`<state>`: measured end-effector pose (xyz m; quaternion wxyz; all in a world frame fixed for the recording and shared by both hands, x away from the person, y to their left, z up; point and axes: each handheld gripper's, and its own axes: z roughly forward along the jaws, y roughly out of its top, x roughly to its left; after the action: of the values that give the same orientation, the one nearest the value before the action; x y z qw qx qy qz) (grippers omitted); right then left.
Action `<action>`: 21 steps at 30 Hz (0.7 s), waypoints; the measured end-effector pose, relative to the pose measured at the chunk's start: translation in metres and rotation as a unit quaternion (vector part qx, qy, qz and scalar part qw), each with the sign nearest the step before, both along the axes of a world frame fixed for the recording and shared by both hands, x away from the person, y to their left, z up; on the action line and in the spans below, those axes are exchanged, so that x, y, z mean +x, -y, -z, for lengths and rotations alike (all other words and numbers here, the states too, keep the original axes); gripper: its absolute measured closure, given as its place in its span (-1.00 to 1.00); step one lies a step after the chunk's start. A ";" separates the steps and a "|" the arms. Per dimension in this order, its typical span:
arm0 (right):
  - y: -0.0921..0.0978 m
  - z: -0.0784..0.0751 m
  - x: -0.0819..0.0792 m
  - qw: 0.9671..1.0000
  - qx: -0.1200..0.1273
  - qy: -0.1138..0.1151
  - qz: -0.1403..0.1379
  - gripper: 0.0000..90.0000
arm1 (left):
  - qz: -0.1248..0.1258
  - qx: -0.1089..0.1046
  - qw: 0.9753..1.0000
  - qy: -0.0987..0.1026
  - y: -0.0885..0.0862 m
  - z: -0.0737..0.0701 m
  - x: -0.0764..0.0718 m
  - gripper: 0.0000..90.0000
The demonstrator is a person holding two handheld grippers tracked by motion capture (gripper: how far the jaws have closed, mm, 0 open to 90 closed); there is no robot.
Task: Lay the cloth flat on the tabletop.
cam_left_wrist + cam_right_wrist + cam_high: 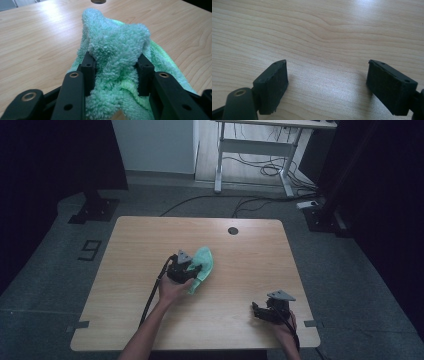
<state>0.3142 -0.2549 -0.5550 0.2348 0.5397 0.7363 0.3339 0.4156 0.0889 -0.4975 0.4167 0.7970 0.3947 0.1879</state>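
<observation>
The person's left forearm reaches in from the near edge toward the middle of the table, its hand [169, 291] wrapped around the left gripper [192, 270], whose grey three-cornered plate faces up and whose cable trails back along the arm. Seen in the left gripper view, that gripper's two black jaws are pressed in from both sides on a bunched green cloth [117, 62]. Near the table's right front corner, the right hand [286, 326] holds the right gripper [256, 311] low and pointing left, jaws spread wide apart with nothing between them.
</observation>
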 end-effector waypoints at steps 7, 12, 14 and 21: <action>0.000 0.000 0.000 1.000 0.000 0.000 0.000 -0.61 | 0.001 0.005 1.000 -0.012 0.009 0.012 0.005 0.34; 0.000 0.000 0.000 1.000 0.000 0.000 0.000 -0.61 | 0.007 0.007 1.000 -0.024 0.015 0.019 0.010 0.34; 0.000 0.000 0.000 1.000 0.000 0.000 0.000 -0.60 | 0.007 0.011 1.000 -0.026 0.018 0.022 0.011 0.33; 0.001 0.000 -0.001 1.000 0.000 0.001 -0.001 -0.60 | 0.009 0.014 0.999 -0.033 0.026 0.030 0.017 0.32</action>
<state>0.3136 -0.2562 -0.5550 0.2346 0.5388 0.7366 0.3348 0.4321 0.0630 -0.5280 0.3937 0.8120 0.3987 0.1635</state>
